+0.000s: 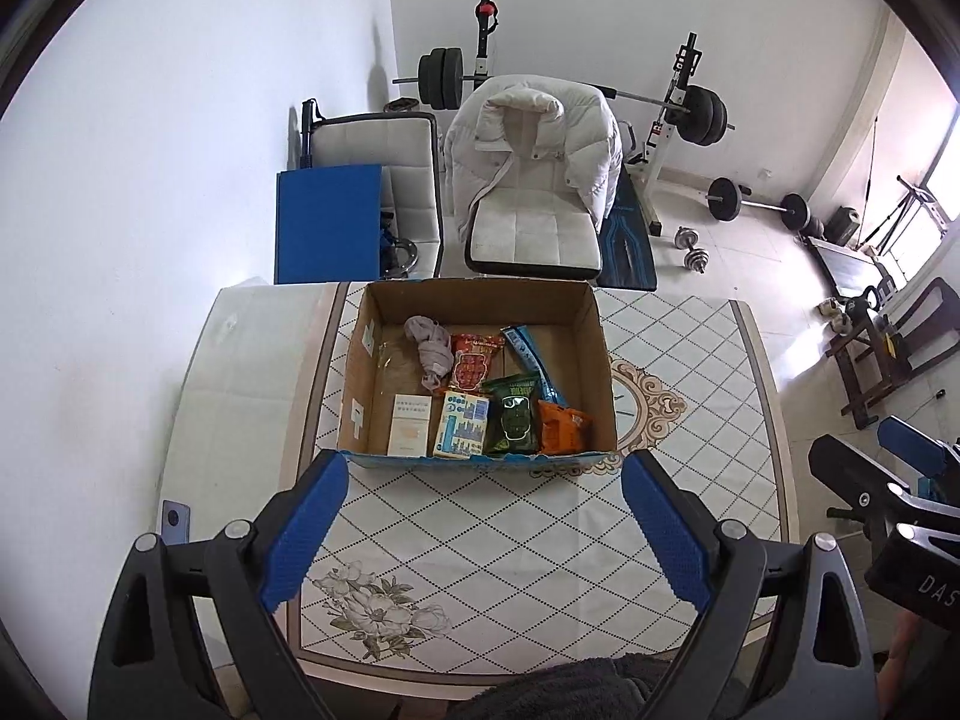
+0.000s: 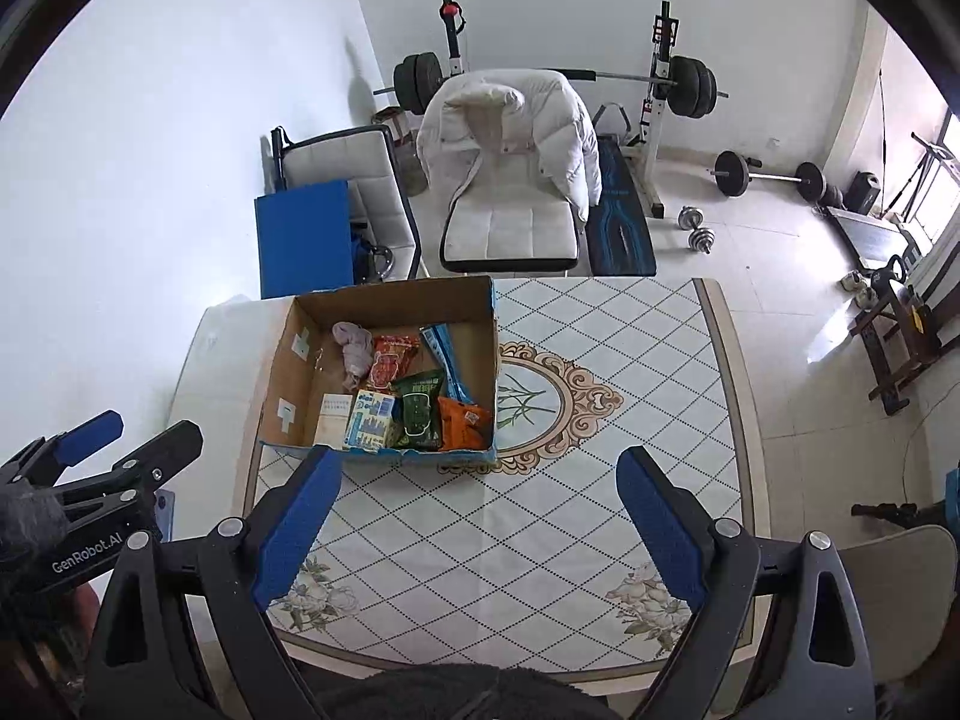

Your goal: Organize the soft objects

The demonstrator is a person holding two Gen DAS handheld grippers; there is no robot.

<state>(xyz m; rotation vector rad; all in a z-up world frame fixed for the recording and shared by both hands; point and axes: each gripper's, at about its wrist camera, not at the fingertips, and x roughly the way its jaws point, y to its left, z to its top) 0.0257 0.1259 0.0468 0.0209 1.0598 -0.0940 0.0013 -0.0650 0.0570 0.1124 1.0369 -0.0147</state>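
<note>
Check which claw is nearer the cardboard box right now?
Left. The left claw is open, squarely in front of the cardboard box, which is centered between its fingers. The right claw is also open, but the box sits off toward its left finger.

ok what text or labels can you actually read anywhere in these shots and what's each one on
"GenRobot.AI": on the left gripper body, in the right wrist view.
"DAS", cut off by the frame edge: on the right gripper body, in the left wrist view.
Print on the snack packets and small boxes in the cardboard box: too small to read.
</note>
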